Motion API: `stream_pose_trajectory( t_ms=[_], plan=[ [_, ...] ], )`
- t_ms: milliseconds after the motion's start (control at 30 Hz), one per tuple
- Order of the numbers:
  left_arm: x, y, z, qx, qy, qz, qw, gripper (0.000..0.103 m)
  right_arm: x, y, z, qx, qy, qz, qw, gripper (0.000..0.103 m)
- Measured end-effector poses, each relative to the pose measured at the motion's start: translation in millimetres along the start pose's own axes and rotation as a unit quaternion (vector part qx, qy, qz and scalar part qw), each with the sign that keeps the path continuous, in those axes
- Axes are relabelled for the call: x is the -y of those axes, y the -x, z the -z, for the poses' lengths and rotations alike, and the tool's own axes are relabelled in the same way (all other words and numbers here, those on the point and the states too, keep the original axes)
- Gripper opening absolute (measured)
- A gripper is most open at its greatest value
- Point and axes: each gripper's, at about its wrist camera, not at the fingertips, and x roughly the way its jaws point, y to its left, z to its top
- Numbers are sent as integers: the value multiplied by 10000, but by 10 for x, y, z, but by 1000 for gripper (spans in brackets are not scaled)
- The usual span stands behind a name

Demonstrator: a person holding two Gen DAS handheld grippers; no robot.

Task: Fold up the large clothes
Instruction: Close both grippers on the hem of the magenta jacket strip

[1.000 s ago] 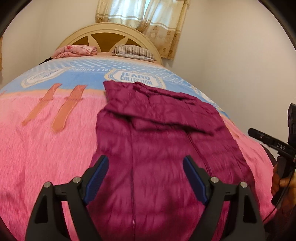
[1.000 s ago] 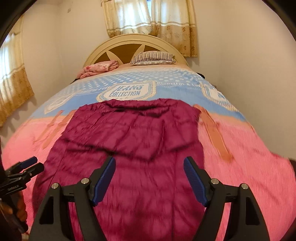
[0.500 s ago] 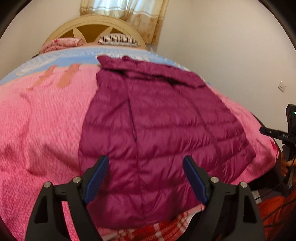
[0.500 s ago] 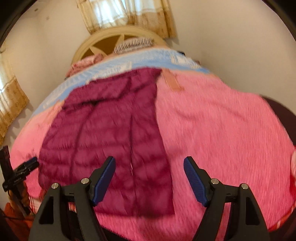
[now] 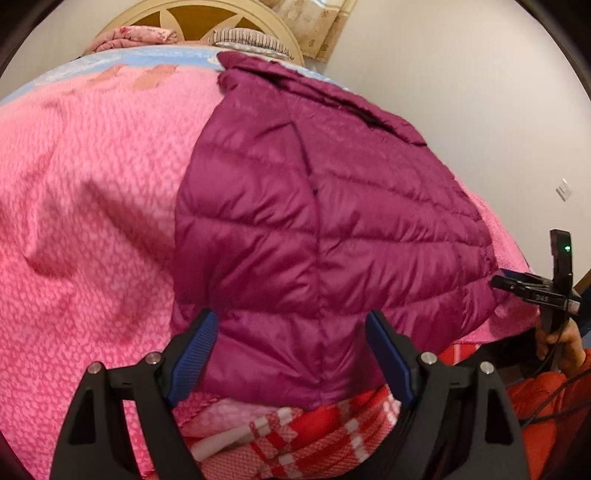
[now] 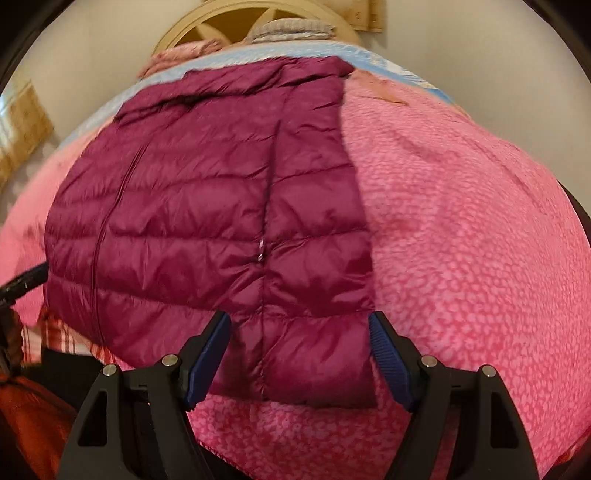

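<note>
A maroon quilted puffer jacket (image 5: pixel 332 221) lies flat on the pink blanket (image 5: pixel 92 203), collar toward the headboard and hem toward me. My left gripper (image 5: pixel 291 354) is open and hovers over the hem's left corner, the blue pads (image 5: pixel 195 350) clear of the fabric. In the right wrist view the same jacket (image 6: pixel 184 229) fills the left half. My right gripper (image 6: pixel 299 362) is open above the hem's right corner, with nothing pinched. Each gripper shows at the edge of the other's view: the right gripper (image 5: pixel 535 291) and the left gripper (image 6: pixel 22 284).
A cream headboard (image 5: pixel 207 14) with a pink pillow (image 5: pixel 133 37) and a striped pillow (image 5: pixel 247 38) stands at the far end. A red plaid cloth (image 5: pixel 314 435) hangs at the bed's near edge. A white wall (image 5: pixel 480 92) runs along the right. An orange sleeve (image 5: pixel 546 398) is nearby.
Both grippers have come down and drawn back from over the jacket's body to its near hem, tilting more steeply downward. Their jaws kept the same width. The jacket has not moved.
</note>
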Motion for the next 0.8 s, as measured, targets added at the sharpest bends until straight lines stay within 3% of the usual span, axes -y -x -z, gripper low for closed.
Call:
stream_pose_trajectory(
  t_ms=[133,300,400,500,533,567,600,667,733,800],
  plan=[
    [-109,77,-25,42,44,-507,9987,85,-58,-8,17,-42,220,5,9997,70],
    [-296,448,-109,579,250,-299,9976,86,12,27,-4,112,57,-194,9997,69],
    [-365,292,-59,282,497,1,9984,86,-19,-42,-70,159,215,-84,9996,69],
    [-303,64,8,-92,331,-199,9992,86,-77,-158,-99,-27,377,-106,9992,68],
    [-285,32,19,-135,287,-256,9992,85,-84,-184,-89,-98,387,-201,9990,62],
    [-270,-11,41,-197,284,-239,9991,84,-73,-205,-83,-171,372,-266,9988,44],
    [-272,-37,61,-261,355,-95,9990,83,-55,-218,-56,-239,331,-316,9987,37],
    [-277,-24,74,-261,460,133,9985,72,23,-192,-15,-227,160,-486,9984,27],
    [-283,49,74,-167,509,331,9980,44,107,-137,6,-183,-45,-724,9972,19],
    [-275,163,62,-20,493,563,9972,23,173,-73,7,-127,-231,-943,9952,17]
  ],
)
